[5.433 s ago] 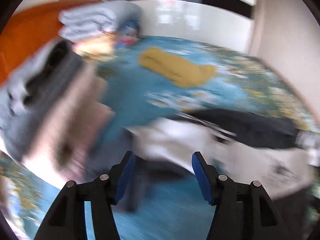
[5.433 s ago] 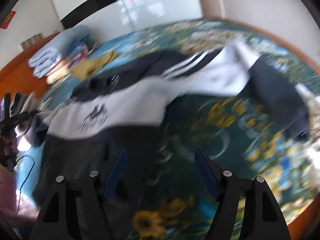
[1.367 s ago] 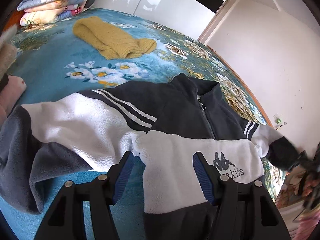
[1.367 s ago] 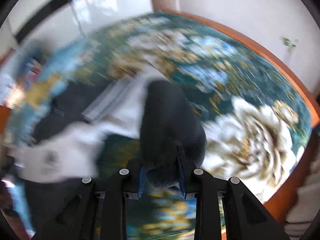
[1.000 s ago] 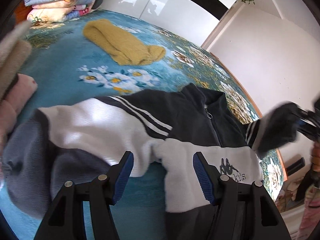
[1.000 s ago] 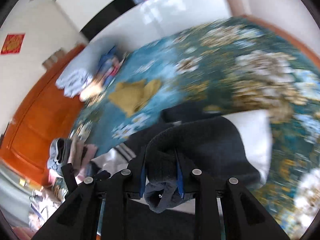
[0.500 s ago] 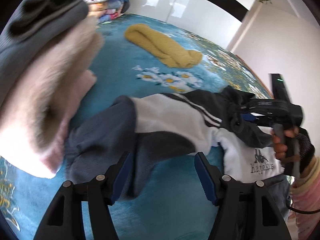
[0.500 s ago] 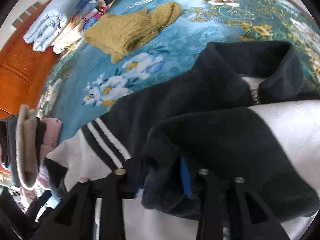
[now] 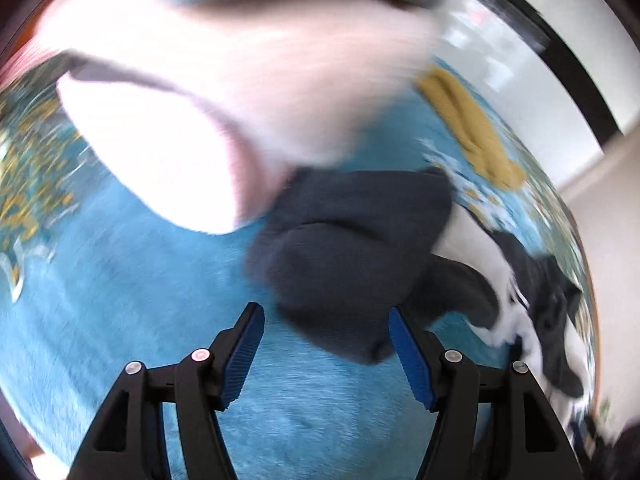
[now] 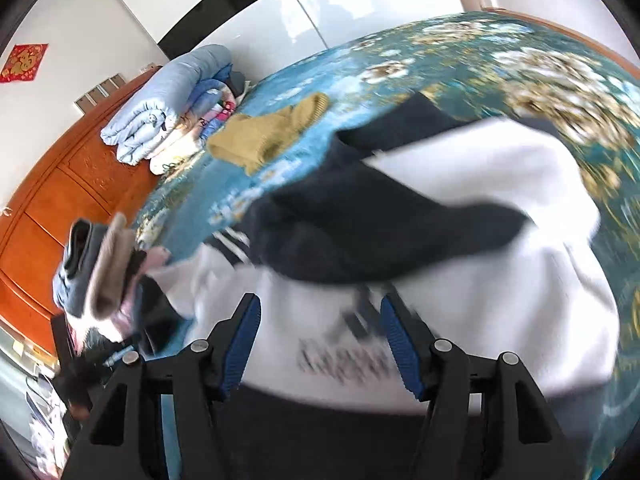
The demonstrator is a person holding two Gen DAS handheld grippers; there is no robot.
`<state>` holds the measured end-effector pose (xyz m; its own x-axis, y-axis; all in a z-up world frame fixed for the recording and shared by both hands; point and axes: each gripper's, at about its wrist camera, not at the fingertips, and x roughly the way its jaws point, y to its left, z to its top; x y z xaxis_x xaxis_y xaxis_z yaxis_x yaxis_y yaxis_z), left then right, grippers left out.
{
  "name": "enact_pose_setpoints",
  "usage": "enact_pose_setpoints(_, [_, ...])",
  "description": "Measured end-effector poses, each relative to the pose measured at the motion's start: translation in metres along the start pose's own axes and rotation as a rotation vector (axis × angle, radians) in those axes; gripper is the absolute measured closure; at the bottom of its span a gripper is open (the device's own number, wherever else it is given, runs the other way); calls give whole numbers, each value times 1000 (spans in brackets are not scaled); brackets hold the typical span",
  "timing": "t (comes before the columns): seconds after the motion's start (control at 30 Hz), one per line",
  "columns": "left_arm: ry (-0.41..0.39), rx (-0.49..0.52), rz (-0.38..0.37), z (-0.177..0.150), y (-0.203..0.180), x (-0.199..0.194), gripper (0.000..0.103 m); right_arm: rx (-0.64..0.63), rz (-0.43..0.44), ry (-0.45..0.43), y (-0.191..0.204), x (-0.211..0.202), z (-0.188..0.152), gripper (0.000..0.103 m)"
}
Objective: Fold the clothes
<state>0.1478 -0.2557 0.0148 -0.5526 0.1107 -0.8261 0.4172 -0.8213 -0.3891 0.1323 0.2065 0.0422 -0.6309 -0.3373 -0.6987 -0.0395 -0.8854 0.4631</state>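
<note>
Left gripper wide open, empty, near dark sleeve — right gripper open, empty over jacket's printed chest.

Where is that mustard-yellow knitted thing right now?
The mustard-yellow knit lies on the blue floral bedspread, between the rolled pale-blue quilt and the black-and-white jacket; neither gripper touches it.

Black-and-white jacket, teal floral bedspread
</note>
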Motion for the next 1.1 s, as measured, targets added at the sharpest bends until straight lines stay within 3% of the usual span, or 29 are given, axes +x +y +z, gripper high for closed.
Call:
enact_pose_setpoints(0.13, [-2,-34,52,6,11,5,34,36,-1,-50,-28,-24,-27,39])
enact_pose_setpoints(0.27, [3,-89,22,16,13,11,34,98,17,-71,-50,-27,-36,39])
enact_pose_setpoints(0.4, [-2,-43,116,17,-2,19,36,83,55,-101,-52,-29,-41,39])
enact_pose_setpoints(0.47, [-25,-16,145,14,-11,21,45,97,81,-112,-55,-29,-43,39])
enact_pose_setpoints(0.53, [-55,-16,159,13,-17,24,68,122,113,-120,-60,-30,-43,39])
enact_pose_setpoints(0.6, [-78,-2,168,12,-22,27,72,139,142,-128,-64,-31,-43,39])
enact_pose_setpoints(0.73, [-150,145,230,0,-58,15,74,164,176,-142,-69,-35,-43,39])
enact_pose_setpoints(0.8, [-209,231,206,-3,-87,-3,75,177,178,-155,-71,-39,-44,39])
enact_pose_setpoints(0.93, [-402,396,98,-4,-165,-63,75,227,182,-179,-81,-46,-44,39])
enact_pose_setpoints(1.1, [-504,571,-114,-8,-270,-114,75,281,175,-208,-95,-55,-44,39])
